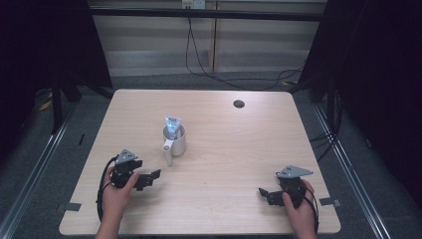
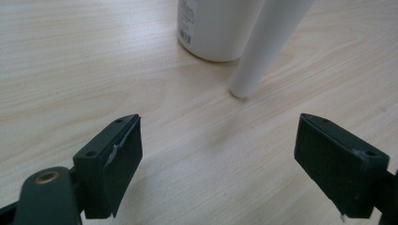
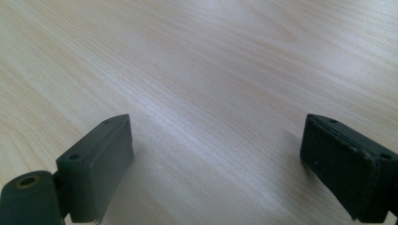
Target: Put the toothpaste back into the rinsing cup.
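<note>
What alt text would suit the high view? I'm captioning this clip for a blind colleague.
A white mug with a blue-and-white tube standing in it sits near the middle of a light wooden table. The left gripper, open, points toward the mug's handle. The right gripper, also open, rests near the table's right front corner.

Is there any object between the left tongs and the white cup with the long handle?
Nothing visible. Bare table lies between the open left tongs and the white cup. Its handle slants down toward the tongs, its tip resting on the wood just ahead.
</note>
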A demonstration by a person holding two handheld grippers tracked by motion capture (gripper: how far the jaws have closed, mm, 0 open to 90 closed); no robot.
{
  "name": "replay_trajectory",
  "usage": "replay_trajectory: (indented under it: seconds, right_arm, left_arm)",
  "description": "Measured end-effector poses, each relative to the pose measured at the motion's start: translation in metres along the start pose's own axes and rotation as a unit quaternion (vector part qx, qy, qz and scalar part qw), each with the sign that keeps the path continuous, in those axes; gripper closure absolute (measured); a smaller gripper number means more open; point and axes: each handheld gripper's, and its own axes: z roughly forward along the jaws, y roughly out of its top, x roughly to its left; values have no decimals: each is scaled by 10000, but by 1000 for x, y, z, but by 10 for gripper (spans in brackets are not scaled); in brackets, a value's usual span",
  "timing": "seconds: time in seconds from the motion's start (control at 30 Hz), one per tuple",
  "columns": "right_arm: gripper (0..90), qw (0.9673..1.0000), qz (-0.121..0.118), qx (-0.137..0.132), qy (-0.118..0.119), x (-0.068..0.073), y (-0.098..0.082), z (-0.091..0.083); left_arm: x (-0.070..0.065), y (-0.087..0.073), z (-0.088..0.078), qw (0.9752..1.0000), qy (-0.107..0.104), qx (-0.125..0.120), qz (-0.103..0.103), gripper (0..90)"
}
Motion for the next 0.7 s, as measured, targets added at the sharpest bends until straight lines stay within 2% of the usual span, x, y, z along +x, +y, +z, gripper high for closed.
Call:
replay_trajectory:
  seconds: [0.7]
  right_arm:
    - [92, 10000, 4, -1, 5, 0, 0, 0]
  left_arm:
    - [5, -12, 3, 9995, 217, 192, 93, 157]
